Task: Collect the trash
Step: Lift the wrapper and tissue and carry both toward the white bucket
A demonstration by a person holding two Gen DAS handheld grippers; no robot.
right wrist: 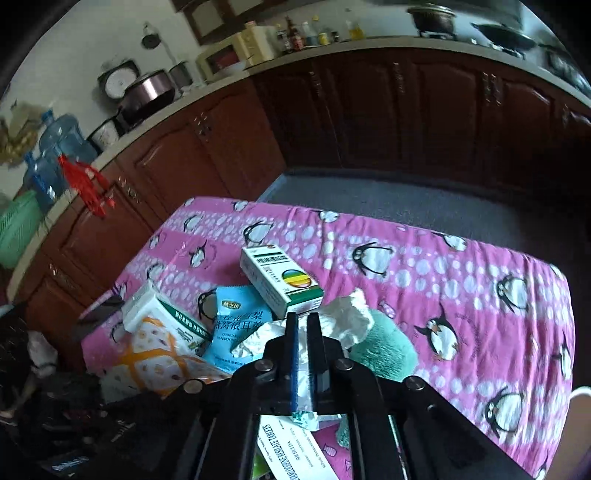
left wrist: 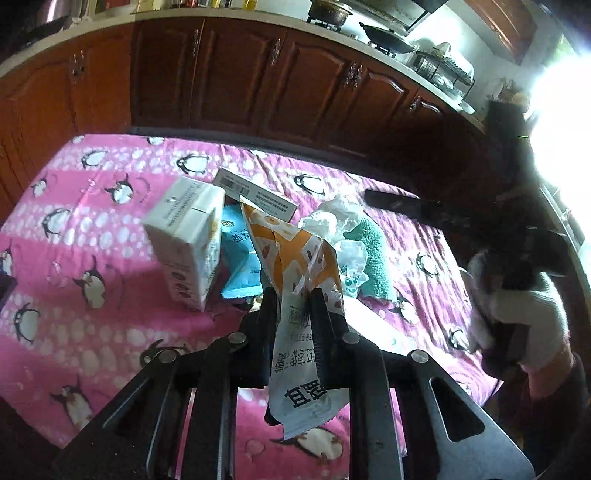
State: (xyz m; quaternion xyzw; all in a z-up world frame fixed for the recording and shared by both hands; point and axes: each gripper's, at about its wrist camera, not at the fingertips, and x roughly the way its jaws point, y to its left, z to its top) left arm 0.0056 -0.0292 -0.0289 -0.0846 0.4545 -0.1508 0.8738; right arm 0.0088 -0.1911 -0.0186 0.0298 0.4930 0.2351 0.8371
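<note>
My left gripper [left wrist: 294, 295] is shut on an orange and white snack wrapper [left wrist: 295, 258] and holds it above the pink penguin tablecloth [left wrist: 92, 221]. Behind it lie a white carton [left wrist: 188, 240], a blue packet [left wrist: 236, 251], a flat white box [left wrist: 255, 194], crumpled white tissue [left wrist: 332, 218] and a teal cloth [left wrist: 373, 254]. My right gripper [right wrist: 302, 317] is nearly shut with crumpled white tissue [right wrist: 347, 317] between its fingers. Around it lie the blue packet [right wrist: 236, 321], a green and white medicine box [right wrist: 280, 280], the orange wrapper [right wrist: 155, 354], the teal cloth [right wrist: 384, 350] and a white leaflet [right wrist: 295, 446].
Dark wooden kitchen cabinets [left wrist: 258, 81] run behind the table, with pots on the counter [left wrist: 328, 11]. A gloved hand holding the other gripper [left wrist: 517, 295] is at the right. Water bottles [right wrist: 62, 136] and a rice cooker [right wrist: 147, 92] stand at the left.
</note>
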